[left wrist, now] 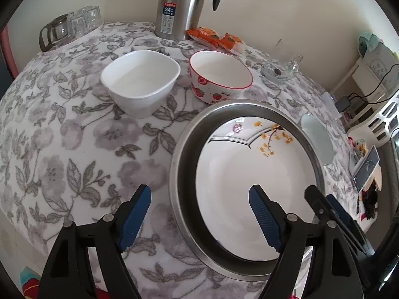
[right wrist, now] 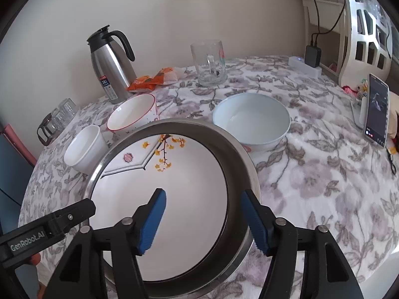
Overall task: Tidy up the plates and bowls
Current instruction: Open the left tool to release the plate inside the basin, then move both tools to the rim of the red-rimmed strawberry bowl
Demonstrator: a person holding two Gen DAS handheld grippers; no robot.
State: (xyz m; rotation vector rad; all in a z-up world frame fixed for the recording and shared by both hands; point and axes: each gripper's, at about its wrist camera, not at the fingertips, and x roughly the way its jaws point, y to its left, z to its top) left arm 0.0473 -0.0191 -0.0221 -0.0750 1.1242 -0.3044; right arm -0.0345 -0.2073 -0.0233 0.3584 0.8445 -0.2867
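Note:
A white plate with a yellow flower print [left wrist: 249,164] [right wrist: 189,174] lies inside a round steel dish [left wrist: 179,164] [right wrist: 239,154] on the flowered tablecloth. My left gripper [left wrist: 199,196] is open and straddles the dish's left rim, one finger over the cloth and one over the plate. My right gripper [right wrist: 203,195] is open across the right rim, and its pads are not pressing on it. Behind the dish stand a white square bowl [left wrist: 139,79] [right wrist: 84,149], a strawberry-patterned bowl [left wrist: 219,74] [right wrist: 132,117] and a pale blue bowl [right wrist: 251,122] [left wrist: 316,139].
At the back of the table stand a steel thermos jug [left wrist: 179,5] [right wrist: 109,69], orange snack packets [left wrist: 207,35], a glass mug [right wrist: 209,62] and upturned glasses [left wrist: 74,25]. A phone [right wrist: 377,109] leans at the right edge. Bare cloth lies at front left and front right.

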